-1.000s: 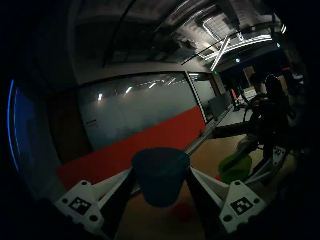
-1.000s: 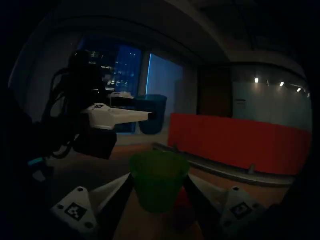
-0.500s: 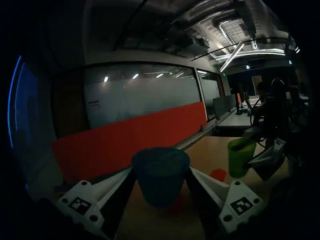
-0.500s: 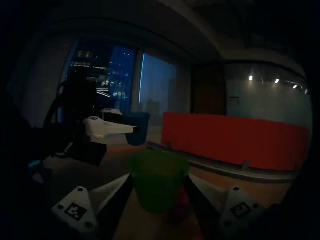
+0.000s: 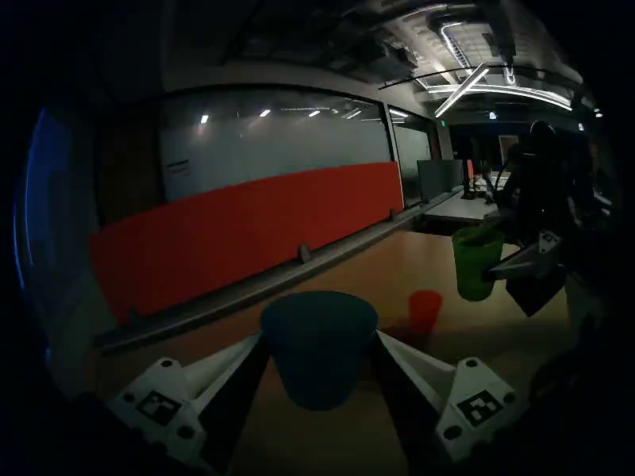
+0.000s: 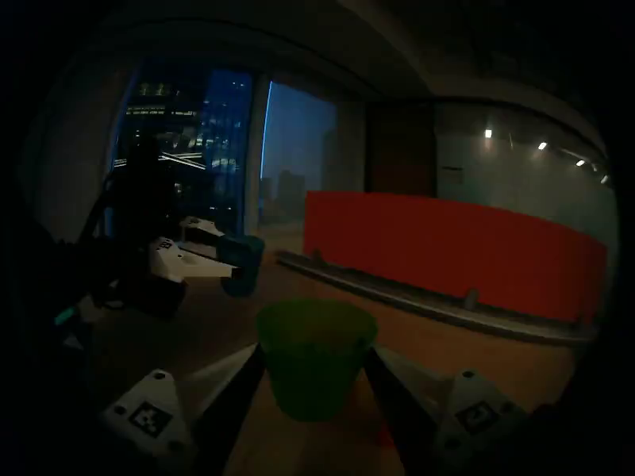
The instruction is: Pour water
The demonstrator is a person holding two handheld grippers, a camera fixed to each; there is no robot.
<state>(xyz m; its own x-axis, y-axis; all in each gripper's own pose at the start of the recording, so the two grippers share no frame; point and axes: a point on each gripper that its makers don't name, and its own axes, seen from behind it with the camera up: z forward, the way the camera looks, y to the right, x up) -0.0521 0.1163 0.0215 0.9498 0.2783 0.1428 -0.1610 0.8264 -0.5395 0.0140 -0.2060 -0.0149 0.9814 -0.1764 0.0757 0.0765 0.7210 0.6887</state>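
Note:
In the left gripper view my left gripper (image 5: 319,357) is shut on a blue cup (image 5: 318,347), held upright above the wooden table (image 5: 373,274). A small red cup (image 5: 425,311) stands on the table just beyond it. Farther right, the green cup (image 5: 476,262) hangs in the right gripper (image 5: 508,268). In the right gripper view my right gripper (image 6: 316,366) is shut on that green cup (image 6: 316,357), also upright. The left gripper (image 6: 218,266) with the blue cup (image 6: 242,264) shows at the left, held by a person in dark clothes (image 6: 143,214).
A long red panel (image 5: 246,226) with a metal rail (image 5: 278,278) runs along the table's far edge, frosted glass above it. Dark windows (image 6: 198,151) lie behind the person. The room is dim, with lit ceiling strips (image 5: 476,79).
Both grippers have tilted down and lowered toward the table, each still holding its cup. The red cup now shows clear of the blue cup, and more tabletop is in sight.

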